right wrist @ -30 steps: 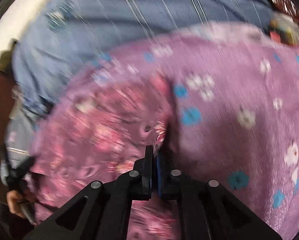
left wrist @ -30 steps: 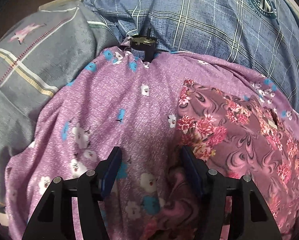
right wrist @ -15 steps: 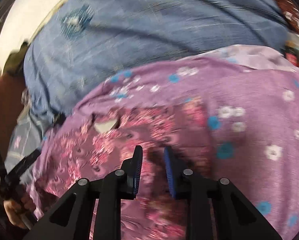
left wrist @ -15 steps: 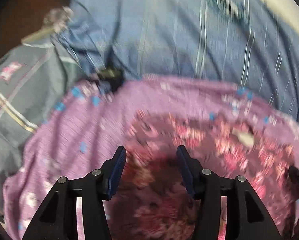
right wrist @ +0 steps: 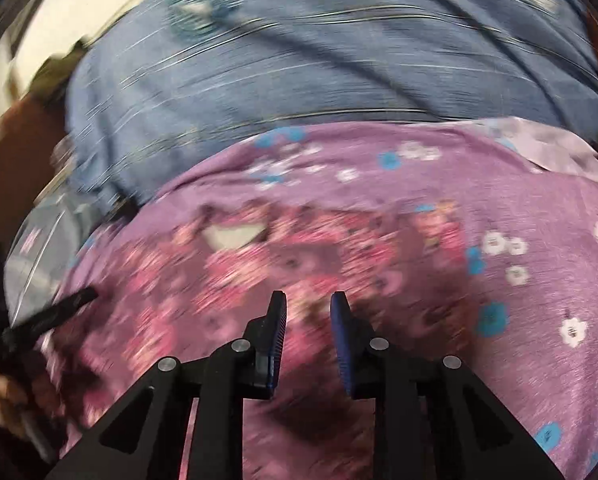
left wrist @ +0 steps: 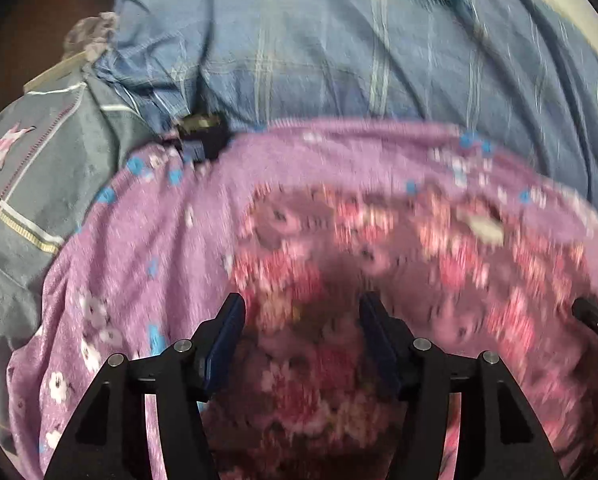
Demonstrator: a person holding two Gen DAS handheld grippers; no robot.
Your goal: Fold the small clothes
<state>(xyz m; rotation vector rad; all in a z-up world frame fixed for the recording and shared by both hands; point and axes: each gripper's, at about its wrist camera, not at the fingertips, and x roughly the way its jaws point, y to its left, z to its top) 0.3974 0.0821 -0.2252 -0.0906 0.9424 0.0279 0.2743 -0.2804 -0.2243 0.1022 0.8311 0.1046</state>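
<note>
A small garment with a pink and red flower print (left wrist: 379, 264) lies spread on a lilac cloth with white and blue flowers (left wrist: 147, 240). It also shows in the right wrist view (right wrist: 299, 264), on the same lilac cloth (right wrist: 519, 200). My left gripper (left wrist: 301, 328) is open and empty, just above the garment's near edge. My right gripper (right wrist: 307, 324) is open by a narrow gap and empty, above the garment. The left gripper's tip shows at the left edge of the right wrist view (right wrist: 55, 312). Both views are blurred.
A blue checked bedsheet (left wrist: 339, 40) covers the bed behind the cloths. A grey striped pillow or blanket (left wrist: 27, 184) lies at the left. A small dark object (left wrist: 203, 136) sits at the lilac cloth's far edge. A pale wall (right wrist: 79, 8) is beyond the bed.
My right gripper was shut on the garment a second ago and has opened, letting it go. The garment now lies spread wider. Both grippers have drawn back over it.
</note>
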